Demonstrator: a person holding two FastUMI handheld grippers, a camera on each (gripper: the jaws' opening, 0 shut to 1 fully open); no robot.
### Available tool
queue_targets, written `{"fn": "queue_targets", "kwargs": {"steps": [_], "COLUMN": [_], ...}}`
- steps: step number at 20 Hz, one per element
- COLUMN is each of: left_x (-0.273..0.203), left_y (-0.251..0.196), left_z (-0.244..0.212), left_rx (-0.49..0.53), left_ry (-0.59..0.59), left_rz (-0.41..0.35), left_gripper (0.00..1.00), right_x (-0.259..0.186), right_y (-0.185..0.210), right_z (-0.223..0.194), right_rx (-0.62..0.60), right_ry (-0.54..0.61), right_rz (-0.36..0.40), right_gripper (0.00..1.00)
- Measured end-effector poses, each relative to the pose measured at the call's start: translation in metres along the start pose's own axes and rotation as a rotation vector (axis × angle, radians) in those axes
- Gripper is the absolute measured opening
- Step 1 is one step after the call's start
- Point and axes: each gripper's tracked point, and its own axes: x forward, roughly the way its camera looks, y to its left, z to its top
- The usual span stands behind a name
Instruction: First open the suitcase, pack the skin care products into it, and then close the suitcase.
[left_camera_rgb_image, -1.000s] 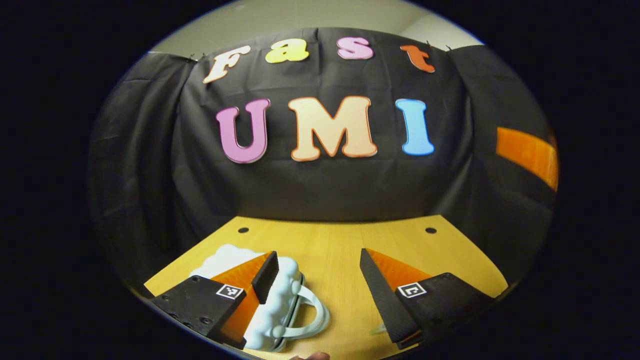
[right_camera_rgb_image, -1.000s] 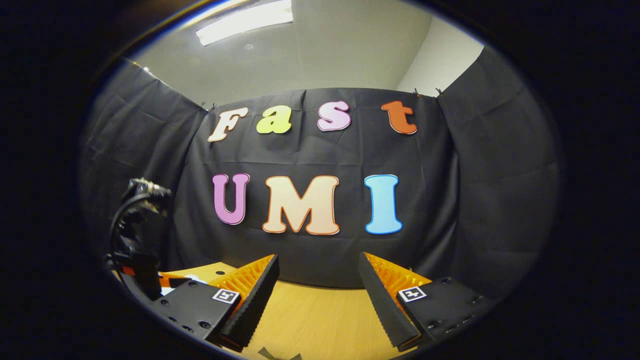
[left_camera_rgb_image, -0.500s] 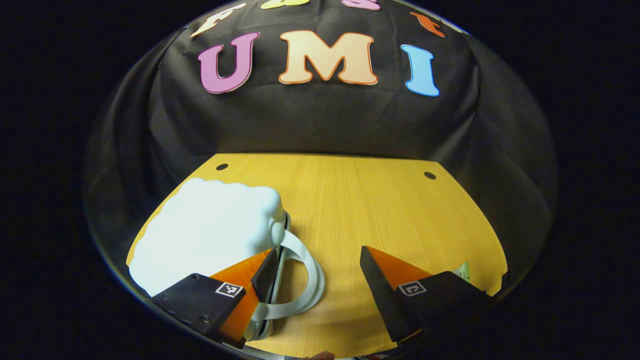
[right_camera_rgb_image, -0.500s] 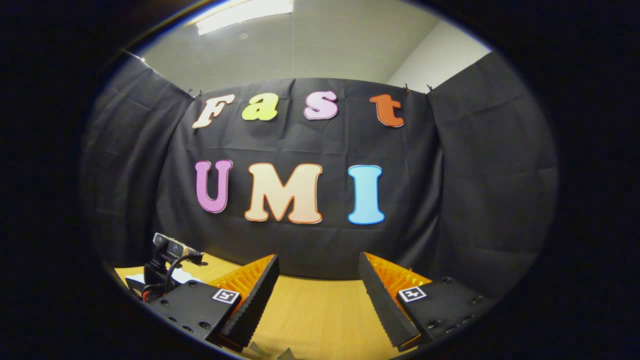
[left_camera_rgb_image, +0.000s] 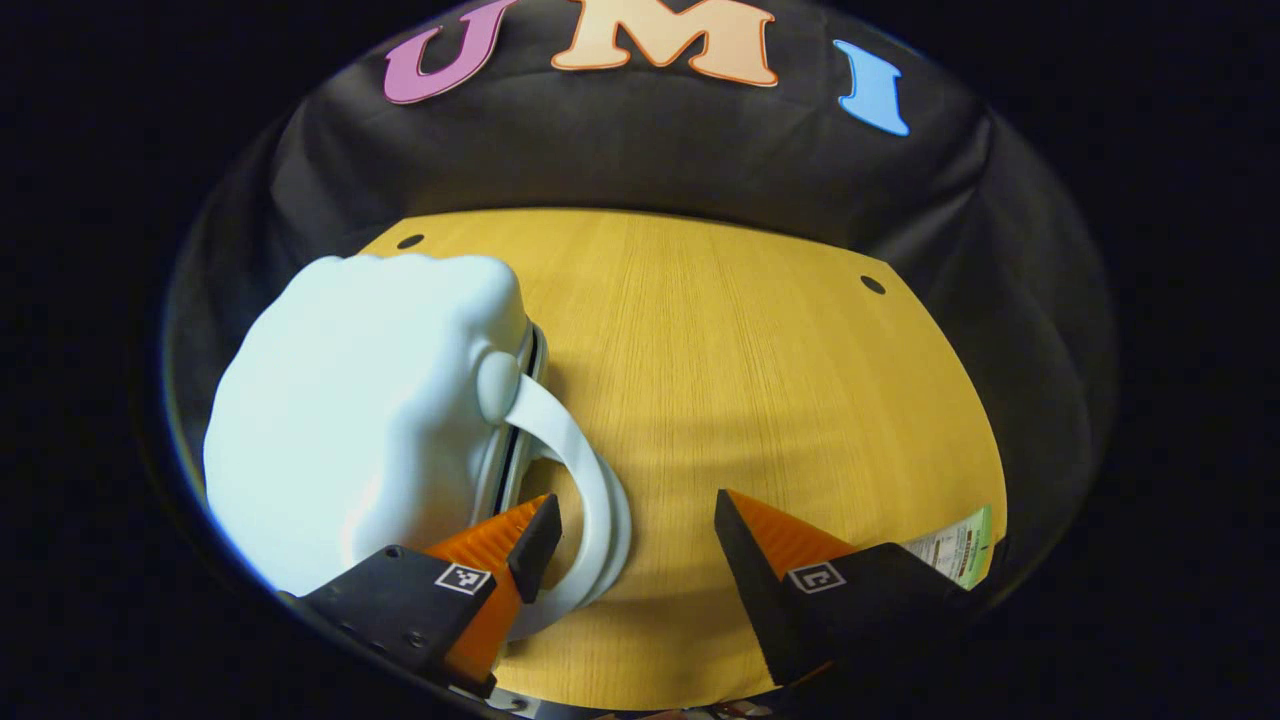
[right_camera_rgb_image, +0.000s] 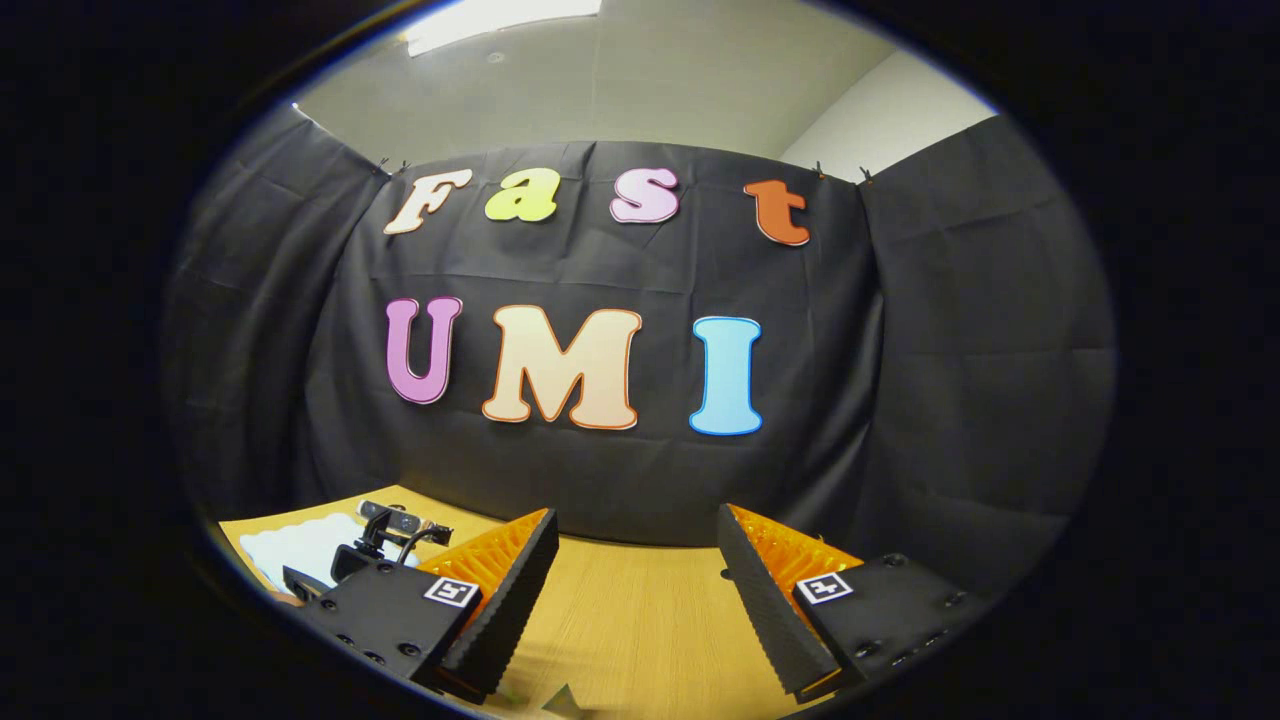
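**Closed suitcase on table, both tools open**

Suitcase (left_camera_rgb_image: 360, 420): pale blue-white, bumpy shell, closed, lying on the left part of the wooden table (left_camera_rgb_image: 760, 380). Its looped handle (left_camera_rgb_image: 585, 490) faces right, toward the table's middle.

Left tool (left_camera_rgb_image: 630, 535): jaws spread wide, holding nothing; its left finger (left_camera_rgb_image: 535, 535) sits just at the handle loop, contact not discernible.

Packet (left_camera_rgb_image: 955, 548): green-and-white, labelled, at the near right table edge.

Right tool (right_camera_rgb_image: 635, 570): jaws spread wide, empty, raised above the table and facing the far wall. The suitcase shows at far left in the right gripper view.
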Motion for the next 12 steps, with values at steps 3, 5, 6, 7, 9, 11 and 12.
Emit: {"fn": "queue_targets", "kwargs": {"steps": [3,5,6,7,9,11,12], "left_x": [0.008,0.016,0.018,0.019,0.019,0.017,0.015], "left_y": [0.003,0.006,0.009,0.015,0.02,0.016,0.016], "left_z": [-0.003,-0.009,-0.013,-0.015,-0.013,-0.01,-0.009], "left_rx": [-0.004,-0.009,-0.011,-0.001,0.015,0.033,0.051], "left_ry": [0.027,0.057,0.073,0.085,0.092,0.082,0.078], "left_rz": [0.008,0.019,0.029,0.049,0.056,0.044,0.04], "left_gripper": [0.84,0.75,0.69,0.58,0.39,0.29,0.25], "right_x": [0.0,0.001,0.001,0.002,0.003,0.004,0.004], "right_y": [-0.002,-0.003,-0.005,-0.005,-0.007,-0.007,-0.005], "right_z": [-0.003,-0.006,-0.007,-0.008,-0.01,-0.011,-0.011], "right_rx": [-0.009,-0.004,0.0,0.002,0.003,0.003,0.004], "right_ry": [-0.002,0.005,0.008,0.009,0.008,0.007,0.008], "right_rz": [-0.001,-0.003,-0.004,-0.006,-0.009,-0.008,-0.004], "right_gripper": [0.99,0.99,0.99,0.99,1.0,0.99,1.0]}}
